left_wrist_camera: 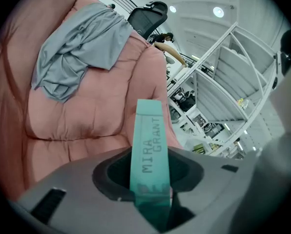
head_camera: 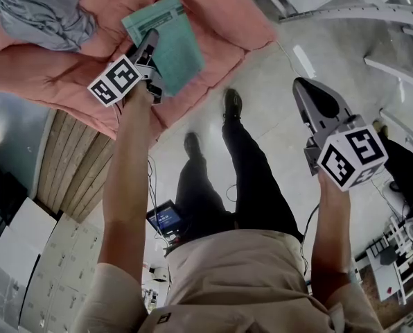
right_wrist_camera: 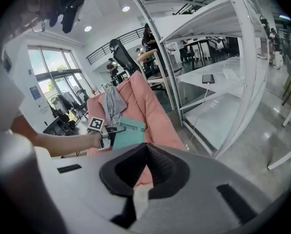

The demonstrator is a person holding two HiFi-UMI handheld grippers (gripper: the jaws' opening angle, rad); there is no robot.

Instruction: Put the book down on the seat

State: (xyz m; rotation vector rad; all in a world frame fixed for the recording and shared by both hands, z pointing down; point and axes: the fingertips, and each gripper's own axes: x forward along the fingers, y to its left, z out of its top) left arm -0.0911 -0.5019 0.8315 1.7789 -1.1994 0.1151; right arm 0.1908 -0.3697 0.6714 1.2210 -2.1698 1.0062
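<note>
The teal book (head_camera: pixel 175 47) hangs over the pink padded seat (head_camera: pixel 61 75), with my left gripper (head_camera: pixel 152 39) shut on its near edge. In the left gripper view the book's (left_wrist_camera: pixel 149 140) spine stands upright between the jaws, and the seat's (left_wrist_camera: pixel 87 126) cushion lies behind and below it. Off to the right over the grey floor, my right gripper (head_camera: pixel 305 86) has its jaws together and holds nothing. The right gripper view shows the book (right_wrist_camera: pixel 129 132) and the left gripper (right_wrist_camera: pixel 117 129) in front of the seat (right_wrist_camera: pixel 148 101).
A grey cloth (head_camera: pixel 44 12) lies crumpled on the seat's back part, also visible as the cloth (left_wrist_camera: pixel 79 48). White shelving (head_camera: pixel 373 19) stands to the right. My legs and shoes (head_camera: pixel 232 106) stand on the floor beside the seat. Wooden boards (head_camera: pixel 75 165) lie at left.
</note>
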